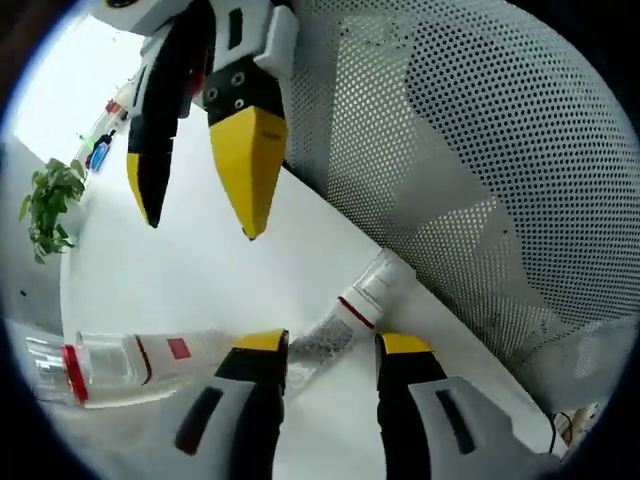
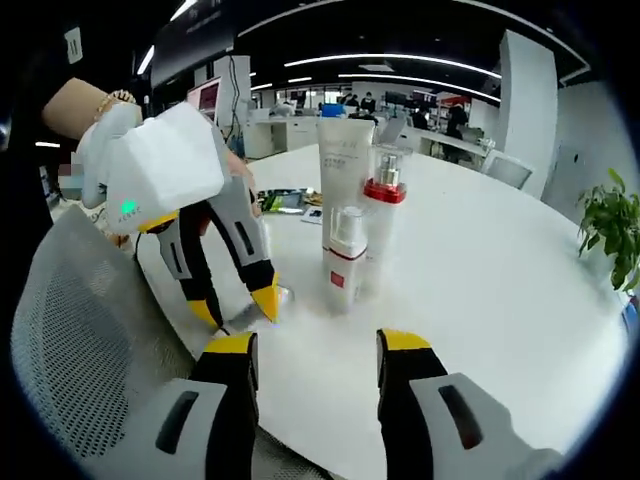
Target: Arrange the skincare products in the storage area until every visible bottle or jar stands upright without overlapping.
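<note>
A slim clear bottle with a red band lies on the white table near its edge. My left gripper is open, and the bottle's lower end reaches in between its tips. In the right gripper view a hand holds that left gripper pointing down at the table. A white tube, a red-collared pump bottle and a small white-capped bottle stand upright together. My right gripper is open and holds nothing; it also hangs over the table.
A grey mesh chair stands against the table edge. Clear red-banded bottles show sideways in the rolled left gripper view. A potted plant stands at the far right. Papers lie behind the left gripper.
</note>
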The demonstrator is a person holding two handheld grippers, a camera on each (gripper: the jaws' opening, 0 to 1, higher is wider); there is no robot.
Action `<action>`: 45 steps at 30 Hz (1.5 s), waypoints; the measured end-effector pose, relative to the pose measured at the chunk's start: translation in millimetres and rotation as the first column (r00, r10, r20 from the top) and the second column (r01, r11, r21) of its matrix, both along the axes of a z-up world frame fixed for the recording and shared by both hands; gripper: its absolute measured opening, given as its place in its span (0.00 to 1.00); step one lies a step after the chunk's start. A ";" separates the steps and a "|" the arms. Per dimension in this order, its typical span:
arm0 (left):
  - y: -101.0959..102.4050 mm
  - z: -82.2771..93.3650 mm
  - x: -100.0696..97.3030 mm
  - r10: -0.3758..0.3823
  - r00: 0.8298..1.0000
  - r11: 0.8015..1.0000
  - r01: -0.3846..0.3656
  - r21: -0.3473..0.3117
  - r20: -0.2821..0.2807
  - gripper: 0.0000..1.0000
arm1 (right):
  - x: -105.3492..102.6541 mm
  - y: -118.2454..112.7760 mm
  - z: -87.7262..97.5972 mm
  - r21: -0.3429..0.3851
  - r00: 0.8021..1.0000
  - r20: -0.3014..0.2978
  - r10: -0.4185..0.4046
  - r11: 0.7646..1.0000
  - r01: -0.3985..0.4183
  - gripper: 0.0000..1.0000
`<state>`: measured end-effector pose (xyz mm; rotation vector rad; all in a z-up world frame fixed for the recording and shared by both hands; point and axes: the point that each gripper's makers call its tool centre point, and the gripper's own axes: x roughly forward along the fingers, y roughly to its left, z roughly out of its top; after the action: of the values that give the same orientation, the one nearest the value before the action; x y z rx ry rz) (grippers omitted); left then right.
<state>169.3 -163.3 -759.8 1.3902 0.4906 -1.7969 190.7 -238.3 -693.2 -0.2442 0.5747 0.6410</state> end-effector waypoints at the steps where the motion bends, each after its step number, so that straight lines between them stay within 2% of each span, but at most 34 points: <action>1: -0.9 -0.3 0.2 -0.003 1.000 1.000 0.003 -0.006 0.003 0.29 | -0.3 -0.3 -2.0 -0.002 1.000 -0.003 -0.003 1.000 0.003 0.47; 5: 5.7 -3.8 -0.7 0.073 0.997 0.997 -0.072 0.016 -0.032 0.28 | -2.3 -2.3 -9.6 0.010 1.000 -0.013 -0.021 1.000 0.021 0.46; 6: 3.7 -3.4 -2.2 0.086 0.995 0.996 -0.086 -0.002 -0.049 0.28 | -3.3 -3.0 -13.7 0.015 0.999 -0.021 -0.026 1.000 0.026 0.46; 10: 6.5 -3.0 -2.2 0.161 0.984 0.987 -0.162 -0.004 -0.076 0.28 | -5.0 -2.9 -17.9 0.038 0.999 -0.038 -0.036 0.999 0.037 0.48; 11: 7.4 -3.2 -3.6 0.206 0.974 0.978 -0.207 0.002 -0.099 0.27 | -4.1 -2.3 -17.8 0.042 0.999 -0.031 -0.035 0.998 0.036 0.49; 14: 6.0 -3.4 -2.1 0.275 0.952 0.960 -0.279 -0.014 -0.133 0.27 | -5.8 -1.3 -20.6 0.046 0.998 -0.046 -0.032 0.998 0.034 0.51; 17: 6.2 -1.9 -3.8 0.311 0.938 0.947 -0.319 -0.032 -0.156 0.27 | -4.8 -1.3 -19.6 0.067 0.998 -0.045 -0.039 0.997 0.042 0.51; 19: 4.9 -1.9 -6.3 0.352 0.916 0.929 -0.367 -0.045 -0.191 0.26 | -4.8 -2.2 -20.5 0.075 0.998 -0.050 -0.042 0.996 0.046 0.51; 21: 5.2 -1.9 -2.9 0.361 0.913 0.924 -0.377 -0.057 -0.188 0.26 | -5.7 0.2 -19.5 0.075 0.998 -0.053 -0.038 0.996 0.042 0.51; 23: 5.6 -1.4 -2.1 0.391 0.898 0.910 -0.410 -0.062 -0.204 0.26 | -6.2 1.3 -18.9 0.071 0.998 -0.050 -0.036 0.997 0.040 0.51; 27: 8.5 0.9 -3.7 0.454 0.851 0.871 -0.486 -0.070 -0.265 0.26 | -7.4 1.0 -16.4 0.104 0.997 -0.055 -0.049 0.993 0.054 0.51; 30: 13.3 4.6 -4.2 0.503 0.807 0.833 -0.548 -0.073 -0.309 0.26 | -8.3 1.9 -16.4 0.116 0.997 -0.062 -0.049 0.992 0.056 0.51; 31: 16.7 5.8 -1.2 0.533 0.776 0.805 -0.588 -0.081 -0.337 0.26 | -8.7 2.2 -16.3 0.118 0.997 -0.063 -0.047 0.992 0.054 0.50; 32: 18.6 7.3 -0.8 0.551 0.752 0.785 -0.614 -0.080 -0.360 0.26 | -8.8 2.7 -15.8 0.120 0.997 -0.064 -0.046 0.991 0.054 0.50; 33: 19.3 9.3 0.7 0.573 0.725 0.757 -0.647 -0.092 -0.383 0.26 | -9.2 3.5 -15.4 0.126 0.997 -0.065 -0.045 0.991 0.053 0.50; 35: 23.0 12.6 0.3 0.603 0.688 0.719 -0.688 -0.099 -0.404 0.26 | -10.6 3.8 -16.4 0.118 0.997 -0.073 -0.038 0.992 0.046 0.49; 36: 25.3 13.6 1.5 0.611 0.681 0.709 -0.697 -0.105 -0.403 0.26 | -11.0 3.7 -17.2 0.111 0.997 -0.075 -0.034 0.993 0.042 0.49; 37: 29.4 12.9 3.8 0.614 0.683 0.705 -0.700 -0.115 -0.396 0.26 | -11.5 4.5 -17.2 0.112 0.997 -0.076 -0.029 0.993 0.038 0.48; 39: 34.1 17.4 4.9 0.630 0.664 0.681 -0.722 -0.126 -0.402 0.26 | -12.8 7.3 -16.5 0.118 0.997 -0.076 -0.017 0.993 0.026 0.48; 40: 34.4 21.8 6.5 0.643 0.641 0.652 -0.745 -0.139 -0.420 0.26 | -13.1 8.3 -16.6 0.117 0.997 -0.076 -0.010 0.993 0.019 0.48; 41: 34.8 24.6 7.9 0.649 0.624 0.633 -0.760 -0.146 -0.435 0.26 | -13.3 8.6 -16.7 0.117 0.997 -0.077 -0.008 0.993 0.017 0.48; 42: 35.3 29.8 9.6 0.659 0.589 0.595 -0.789 -0.154 -0.468 0.26 | -14.1 9.5 -16.9 0.118 0.997 -0.079 0.000 0.993 0.010 0.48; 43: 35.4 33.8 11.8 0.665 0.561 0.565 -0.810 -0.159 -0.493 0.26 | -14.6 10.3 -16.8 0.117 0.997 -0.078 0.004 0.993 0.005 0.48; 44: 35.4 39.9 14.7 0.669 0.526 0.522 -0.836 -0.172 -0.526 0.26 | -15.1 11.7 -17.6 0.117 0.997 -0.080 0.015 0.993 -0.006 0.48; 45: 34.5 45.9 15.6 0.669 0.497 0.489 -0.854 -0.177 -0.552 0.26 | -16.7 13.9 -18.3 0.115 0.996 -0.084 0.032 0.993 -0.022 0.48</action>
<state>184.9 -128.8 -713.9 0.2958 0.7452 -1.2539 174.0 -224.4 -711.5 -0.1176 0.6154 0.7109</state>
